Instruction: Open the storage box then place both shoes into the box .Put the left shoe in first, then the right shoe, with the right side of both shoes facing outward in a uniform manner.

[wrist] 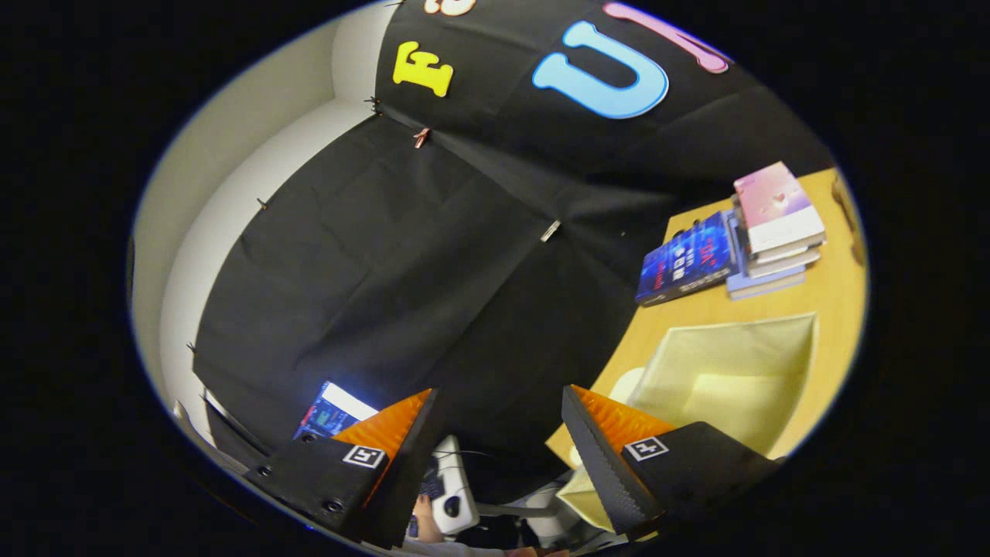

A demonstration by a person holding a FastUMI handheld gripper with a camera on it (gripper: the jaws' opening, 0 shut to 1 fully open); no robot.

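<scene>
One open storage box (727,371), gripper (499,433) jaws apart

Tilted gripper view, perhaps wall-facing; table (827,298) beside

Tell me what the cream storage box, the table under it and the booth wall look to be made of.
Storage box: probably fabric over stiff panels; matte cream sides with soft folded edges, standing open.
Table: wood or wood-look laminate; smooth, even tan surface, grain too faint to tell.
Booth wall: black woven cloth; creased, matte, clipped at its seams.
Gripper: jaws apart, holding nothing, with the box just beyond one of them.
</scene>
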